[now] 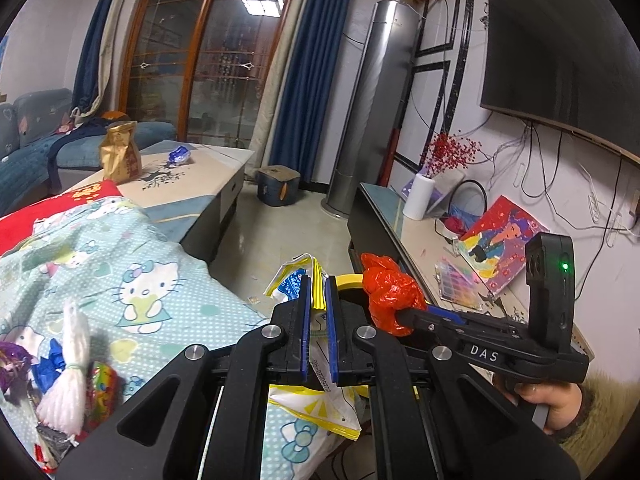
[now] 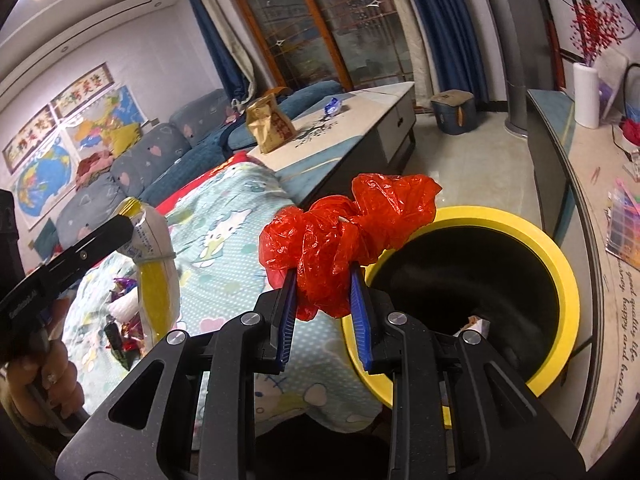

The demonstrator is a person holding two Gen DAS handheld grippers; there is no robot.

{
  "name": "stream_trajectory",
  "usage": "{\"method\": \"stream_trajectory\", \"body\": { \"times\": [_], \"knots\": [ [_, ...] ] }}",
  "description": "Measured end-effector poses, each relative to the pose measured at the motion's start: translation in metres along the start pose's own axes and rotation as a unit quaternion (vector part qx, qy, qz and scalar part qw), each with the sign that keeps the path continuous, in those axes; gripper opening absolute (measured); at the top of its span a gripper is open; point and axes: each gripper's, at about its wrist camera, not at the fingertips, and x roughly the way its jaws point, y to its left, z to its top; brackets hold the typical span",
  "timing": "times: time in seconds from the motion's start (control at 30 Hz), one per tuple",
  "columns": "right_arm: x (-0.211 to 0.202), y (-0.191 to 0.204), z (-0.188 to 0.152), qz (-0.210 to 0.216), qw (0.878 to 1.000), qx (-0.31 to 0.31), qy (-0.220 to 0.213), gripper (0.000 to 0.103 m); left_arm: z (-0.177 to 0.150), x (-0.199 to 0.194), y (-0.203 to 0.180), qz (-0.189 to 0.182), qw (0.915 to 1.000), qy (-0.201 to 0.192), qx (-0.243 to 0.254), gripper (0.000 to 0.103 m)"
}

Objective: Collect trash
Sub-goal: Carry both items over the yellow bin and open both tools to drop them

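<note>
- Right gripper: jaws closed most of the way on a crumpled red plastic bag. The bag is held just beside the near rim of the yellow-rimmed bin, not yet over the opening. Not released.
- Left gripper: jaws drawn in tight on a white-and-yellow plastic package, which hangs through and below the fingers. It is carried above the edge of the Hello Kitty cloth, near the bin but not over it.
- Bin contents: the interior is dark; something pale shows low inside, kind not determinable. How much has gone in already cannot be told.
- Outstanding on the cloth: a loose cluster of wrappers, a white tied bundle and purple foil at the near left.
- Outstanding on the coffee table: a gold paper bag upright and a blue wrapper, well apart from the bin.
- Assessment: task partly through. Two items in hand, both awaiting drop; several pieces appear uncollected.
</note>
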Motion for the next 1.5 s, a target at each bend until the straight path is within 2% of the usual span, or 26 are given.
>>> {"method": "stream_trajectory", "body": {
  "times": [0.37, 1.17, 1.27, 1.3, 1.33, 1.37, 1.4, 1.43, 1.5],
  "knots": [
    [-0.005, -0.034, 0.000, -0.020, 0.999, 0.039, 0.001, 0.019, -0.004, 0.031, -0.026, -0.021, 0.9993, 0.024, 0.022, 0.007],
    [0.006, -0.100, -0.022, -0.086, 0.990, 0.091, 0.058, 0.019, -0.008, 0.102, -0.076, -0.064, 0.9949, 0.059, 0.050, 0.007],
    [0.006, -0.106, -0.024, -0.091, 0.988, 0.106, 0.062, 0.025, -0.004, 0.111, -0.082, -0.062, 0.9950, 0.057, 0.053, 0.008],
    [0.005, -0.109, -0.024, -0.092, 0.987, 0.113, 0.060, 0.030, -0.003, 0.116, -0.083, -0.064, 0.9950, 0.061, 0.048, 0.010],
    [0.004, -0.110, -0.025, -0.092, 0.987, 0.118, 0.059, 0.039, -0.003, 0.119, -0.083, -0.063, 0.9950, 0.063, 0.044, 0.027],
    [0.002, -0.111, -0.025, -0.092, 0.987, 0.122, 0.056, 0.041, -0.003, 0.121, -0.082, -0.059, 0.9954, 0.063, 0.041, 0.057],
    [0.001, -0.112, -0.024, -0.093, 0.987, 0.123, 0.054, 0.045, -0.004, 0.121, -0.079, -0.056, 0.9961, 0.061, 0.032, 0.070],
    [0.000, -0.113, -0.024, -0.097, 0.986, 0.124, 0.051, 0.050, -0.005, 0.120, -0.074, -0.056, 0.9965, 0.059, 0.021, 0.075],
    [-0.003, -0.112, -0.024, -0.106, 0.986, 0.121, 0.044, 0.055, -0.007, 0.120, -0.068, -0.048, 0.9968, 0.063, 0.008, 0.076]
  ]
}}
